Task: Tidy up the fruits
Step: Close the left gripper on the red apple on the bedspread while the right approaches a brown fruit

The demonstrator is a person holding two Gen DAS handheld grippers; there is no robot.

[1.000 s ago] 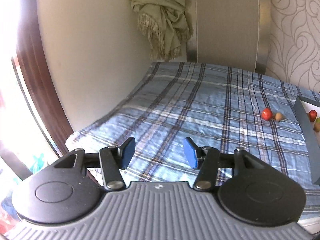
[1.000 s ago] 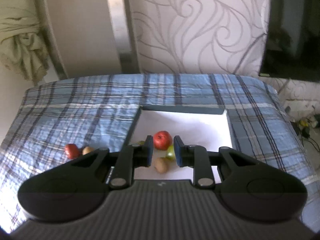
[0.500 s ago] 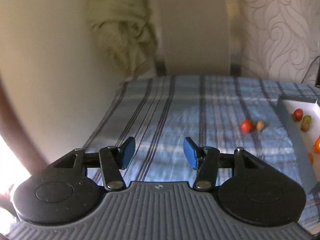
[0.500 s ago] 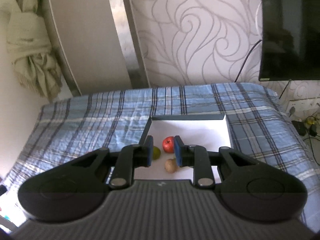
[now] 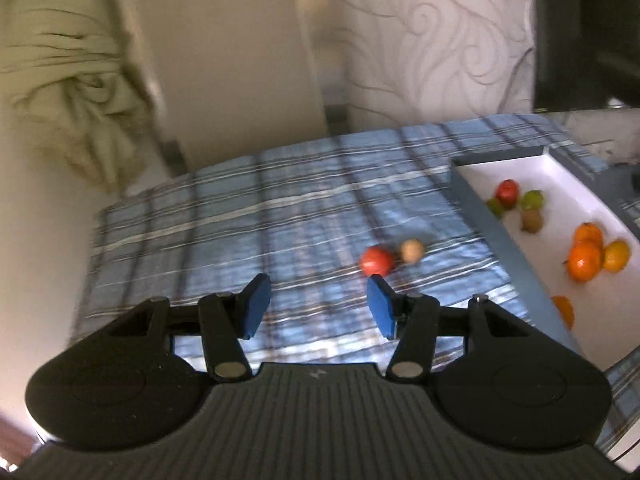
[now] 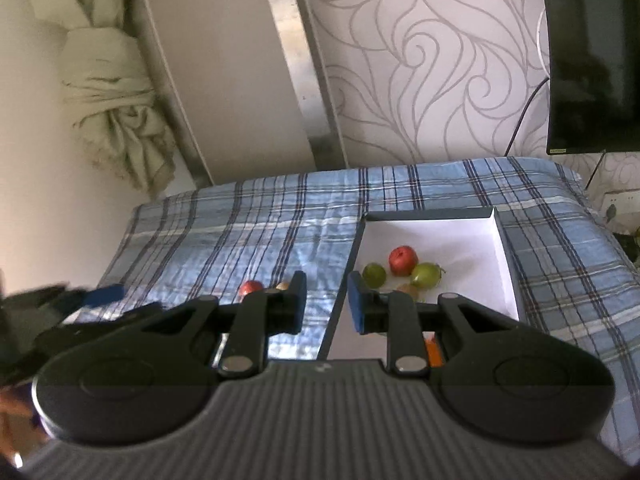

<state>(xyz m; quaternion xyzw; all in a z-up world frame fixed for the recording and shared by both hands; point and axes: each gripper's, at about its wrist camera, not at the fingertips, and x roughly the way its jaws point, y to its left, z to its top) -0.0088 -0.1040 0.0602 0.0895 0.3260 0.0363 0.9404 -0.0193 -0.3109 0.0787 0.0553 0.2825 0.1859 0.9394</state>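
Two fruits are lying loose on the blue plaid cloth point(image 5: 280, 216): a red fruit point(image 5: 377, 261) and a small tan fruit point(image 5: 412, 250), touching or nearly so. They are sitting just ahead of the left gripper point(image 5: 318, 306), close beyond its right finger point(image 5: 380, 311). That gripper's jaws are standing wide apart with nothing between them, and it is hovering above the cloth.

Off to its right, a grey-walled box point(image 5: 496, 232) with a white floor is holding the other fruit: a red one point(image 5: 507, 192) with green ones point(image 5: 532, 199) and a brown one point(image 5: 532, 221) beside it, and nearer, a cluster of oranges point(image 5: 586, 258).

From the right wrist view, the right gripper point(image 6: 324, 306) is hanging over the box's left wall point(image 6: 340, 308), its jaws parted by a moderate gap and gripping nothing. The red fruit in the box point(image 6: 403, 260) and two green ones point(image 6: 374, 274) are lying ahead of its right finger point(image 6: 357, 307). The loose red fruit point(image 6: 251, 288) is showing ahead to its left, on the cloth. The left gripper is appearing blurred at that view's left edge.
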